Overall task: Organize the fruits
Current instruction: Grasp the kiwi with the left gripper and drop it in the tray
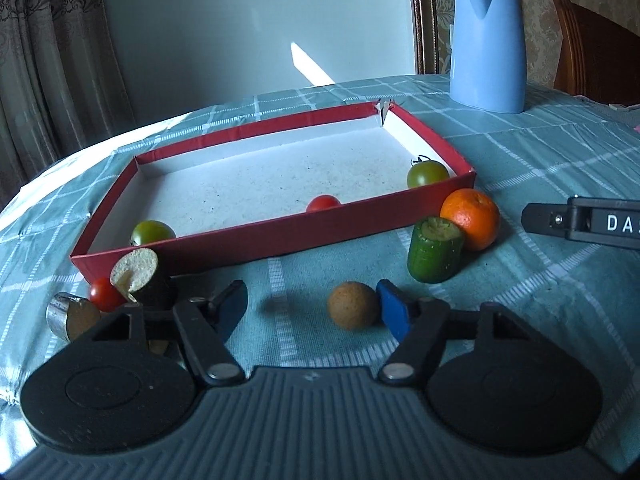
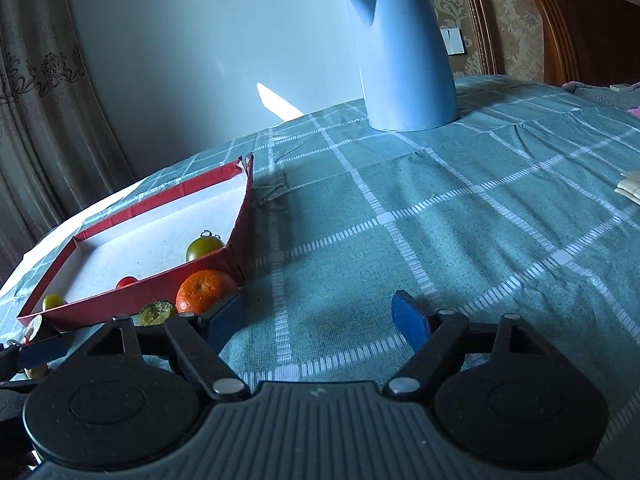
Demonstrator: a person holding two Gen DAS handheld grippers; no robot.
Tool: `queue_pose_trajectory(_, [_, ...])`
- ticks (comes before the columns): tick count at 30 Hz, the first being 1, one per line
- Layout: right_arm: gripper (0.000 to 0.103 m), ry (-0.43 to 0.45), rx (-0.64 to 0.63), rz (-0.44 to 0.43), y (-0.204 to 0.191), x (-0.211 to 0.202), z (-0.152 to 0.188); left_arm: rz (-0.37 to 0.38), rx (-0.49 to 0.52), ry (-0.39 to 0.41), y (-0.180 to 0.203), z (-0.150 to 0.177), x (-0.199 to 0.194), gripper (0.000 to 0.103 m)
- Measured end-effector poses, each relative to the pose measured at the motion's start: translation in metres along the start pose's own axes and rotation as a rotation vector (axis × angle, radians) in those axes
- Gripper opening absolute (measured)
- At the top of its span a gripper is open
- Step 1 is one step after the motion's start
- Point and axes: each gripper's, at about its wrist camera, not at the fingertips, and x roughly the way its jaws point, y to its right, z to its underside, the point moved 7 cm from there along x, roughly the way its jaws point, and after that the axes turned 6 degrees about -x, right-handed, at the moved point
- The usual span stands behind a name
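Observation:
A red-walled tray (image 1: 280,236) lies on the checked tablecloth and holds two green tomatoes (image 1: 427,173) (image 1: 152,232) and a red tomato (image 1: 323,203). My left gripper (image 1: 312,308) is open, low over the cloth, with a brown round fruit (image 1: 352,305) between its fingers, close to the right pad. An orange (image 1: 472,218) and a cucumber piece (image 1: 435,249) stand outside the tray's right corner. A cut cucumber piece (image 1: 138,274), a red tomato (image 1: 105,294) and another cut piece (image 1: 70,316) lie at the left. My right gripper (image 2: 320,320) is open and empty, beside the orange (image 2: 206,290).
A blue kettle (image 1: 488,44) stands at the back right of the table. A wooden chair (image 1: 592,48) is behind it. The right gripper's finger (image 1: 584,224) reaches in from the right edge. A pale object (image 2: 630,186) lies at the far right edge.

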Motion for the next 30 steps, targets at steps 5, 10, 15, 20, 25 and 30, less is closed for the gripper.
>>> queue_pose_trajectory(5, [0.082,0.002,0.008,-0.005,0.000,0.000,0.000,0.048,-0.012,0.003,0.000,0.002,-0.005,0.028])
queue_pose_trajectory(10, [0.083,0.004,0.013,-0.008,0.001,0.000,0.000,0.063,-0.019,0.008,-0.001,0.004,-0.011,0.024])
queue_pose_trajectory(15, [0.083,0.007,0.019,-0.013,0.001,-0.001,0.000,0.072,-0.048,0.019,-0.010,0.007,-0.021,0.024])
queue_pose_trajectory(20, [0.083,0.008,0.022,-0.016,0.002,-0.001,0.000,0.064,-0.075,0.066,-0.025,-0.005,-0.038,0.024])
queue_pose_trajectory(25, [0.083,0.008,0.021,-0.015,0.002,-0.001,0.000,0.012,-0.108,0.138,-0.051,-0.043,-0.045,0.024])
queue_pose_trajectory(30, [0.083,0.008,0.021,-0.015,0.002,-0.001,0.000,-0.034,-0.137,0.187,-0.069,-0.073,-0.035,0.024])
